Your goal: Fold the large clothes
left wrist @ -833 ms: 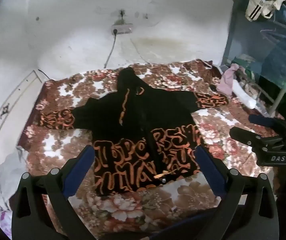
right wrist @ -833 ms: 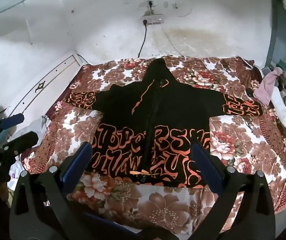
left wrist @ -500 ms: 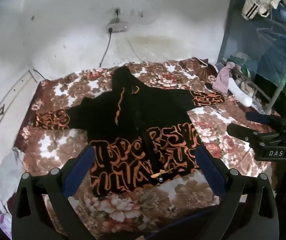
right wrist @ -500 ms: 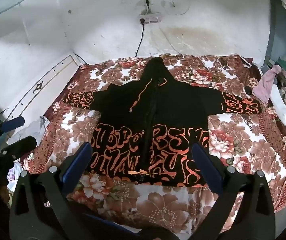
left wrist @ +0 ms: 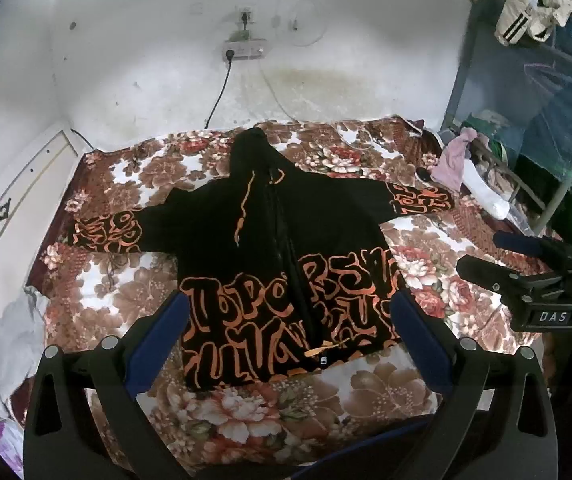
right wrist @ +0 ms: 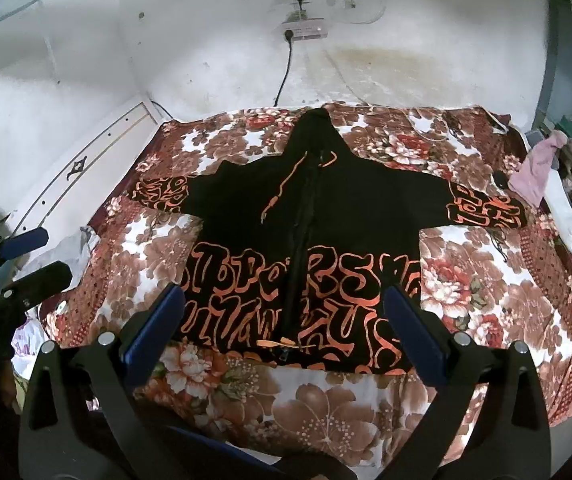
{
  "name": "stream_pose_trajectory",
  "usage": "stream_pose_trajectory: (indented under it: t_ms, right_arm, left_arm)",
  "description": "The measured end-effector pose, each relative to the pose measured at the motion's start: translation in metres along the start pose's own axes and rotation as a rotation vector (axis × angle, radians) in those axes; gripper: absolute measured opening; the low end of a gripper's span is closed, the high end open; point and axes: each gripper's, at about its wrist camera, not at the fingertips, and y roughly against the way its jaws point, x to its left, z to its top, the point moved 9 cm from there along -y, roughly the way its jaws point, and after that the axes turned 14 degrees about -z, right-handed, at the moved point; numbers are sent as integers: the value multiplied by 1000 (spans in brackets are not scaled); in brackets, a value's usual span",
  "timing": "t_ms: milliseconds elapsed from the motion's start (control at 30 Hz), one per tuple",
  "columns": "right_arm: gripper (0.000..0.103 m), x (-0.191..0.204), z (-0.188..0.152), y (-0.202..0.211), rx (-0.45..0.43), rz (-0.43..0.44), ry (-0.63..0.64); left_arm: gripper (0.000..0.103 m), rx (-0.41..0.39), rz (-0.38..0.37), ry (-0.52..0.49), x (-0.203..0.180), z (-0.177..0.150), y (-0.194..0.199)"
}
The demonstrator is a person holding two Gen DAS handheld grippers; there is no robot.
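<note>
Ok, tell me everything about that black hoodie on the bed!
The hoodie is black, soft-looking cloth with big orange scribbly letters across its lower body and both cuffs. It lies flat, front up, zipped, on the flowery bedspread, sleeves spread wide, hood pointing toward the wall. Orange drawstrings trail over the chest. Only the bedspread touches it; both grippers hover open.

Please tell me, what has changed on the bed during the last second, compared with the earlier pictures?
Almost nothing on the bed. Both cameras drifted a little, so the view shifted slightly. The hoodie still lies flat, sleeves spread, on the floral blanket. The left claw and right claw stay open, holding nothing.
</note>
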Motion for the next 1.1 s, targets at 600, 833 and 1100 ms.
stream_pose_trajectory:
  t_ms: [600, 833, 1100]
  right_arm:
    - [98, 5, 6, -6, 9, -17, 14]
    - [98, 8, 21, 16, -9, -5, 30]
    - [98, -3, 29, 27, 21, 18, 47]
  left_arm:
    - [98, 21, -17, -27, -4, 0, -7]
    - [98, 38, -5, -49, -16, 12, 6]
    - [98, 70, -11, 4, -25, 31, 2]
